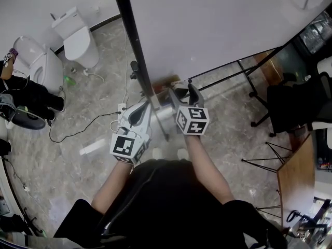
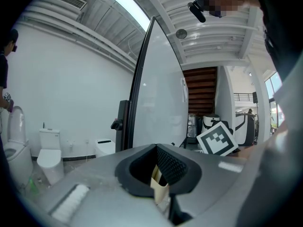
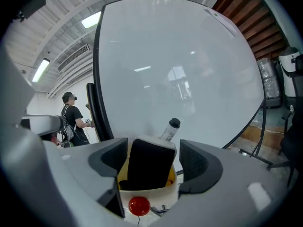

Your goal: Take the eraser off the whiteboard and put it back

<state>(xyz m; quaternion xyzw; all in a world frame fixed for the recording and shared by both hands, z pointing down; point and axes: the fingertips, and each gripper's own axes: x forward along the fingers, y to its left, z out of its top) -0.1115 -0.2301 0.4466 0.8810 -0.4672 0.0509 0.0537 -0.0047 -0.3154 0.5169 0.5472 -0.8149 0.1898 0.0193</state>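
A black eraser [image 3: 149,167] stands upright in a white cup with a yellow inside [image 3: 156,193], low in front of the whiteboard [image 3: 180,70]. My right gripper [image 3: 151,150] is open; its jaws stand on either side of the eraser with a gap on each side. A white marker with a black cap [image 3: 169,129] leans behind the eraser. In the head view both grippers are close together at the foot of the whiteboard [image 1: 207,25], the right gripper [image 1: 181,93] beside the left gripper [image 1: 144,107]. The left gripper [image 2: 158,150] is shut, near the board's black edge [image 2: 137,93].
Two white toilets [image 1: 78,35] [image 1: 39,66] stand on the marble floor at the left, with a cable [image 1: 78,131] trailing across it. A black chair [image 1: 295,105] and a wooden table [image 1: 298,175] are at the right. A person [image 3: 73,119] stands past the board's left edge.
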